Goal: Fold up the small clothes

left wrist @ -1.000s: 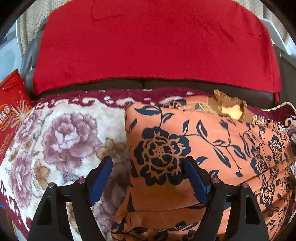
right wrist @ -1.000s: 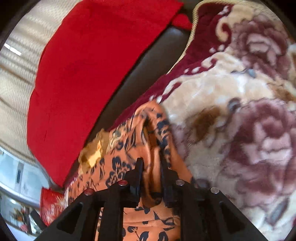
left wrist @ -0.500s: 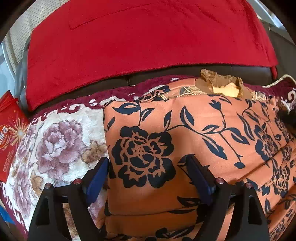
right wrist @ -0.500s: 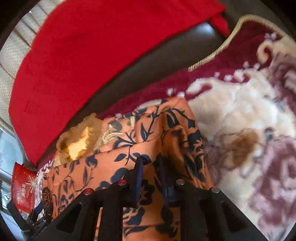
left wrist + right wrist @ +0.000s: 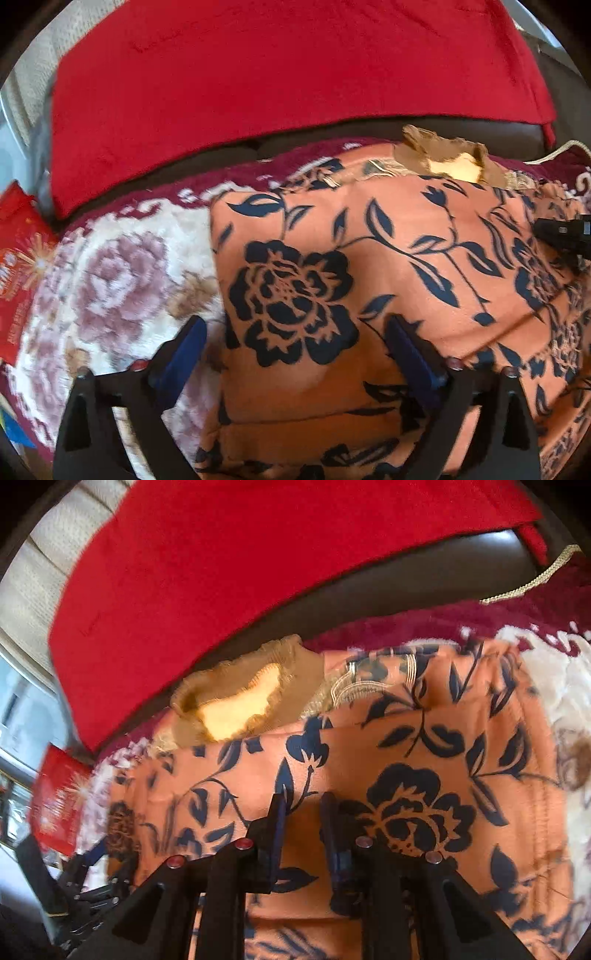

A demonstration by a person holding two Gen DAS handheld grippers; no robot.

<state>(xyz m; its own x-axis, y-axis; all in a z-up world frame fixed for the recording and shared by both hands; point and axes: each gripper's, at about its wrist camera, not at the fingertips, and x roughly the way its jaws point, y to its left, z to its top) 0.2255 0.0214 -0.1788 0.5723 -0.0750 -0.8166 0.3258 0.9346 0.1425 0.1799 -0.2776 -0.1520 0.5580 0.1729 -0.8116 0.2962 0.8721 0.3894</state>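
Orange garment half-folded on plush blanket; left claw releasing, right claw clenched on folded cloth.

A floral plush blanket [image 5: 122, 280] is spread over the seat, with a red throw [image 5: 280, 62] draped on the backrest behind. On the blanket lies the orange floral garment [image 5: 369, 266], its long axis running left to right across both views, a tan collar [image 5: 240, 698] at the far edge. The left gripper [image 5: 295, 343] is seen spread wide, jaws opening, straddling the garment's left edge with no pad pressing it. The right gripper [image 5: 303, 812] is held narrow, a ridge of orange cloth pinched between its pads. The right claw is judged nearer the fold still to be carried.
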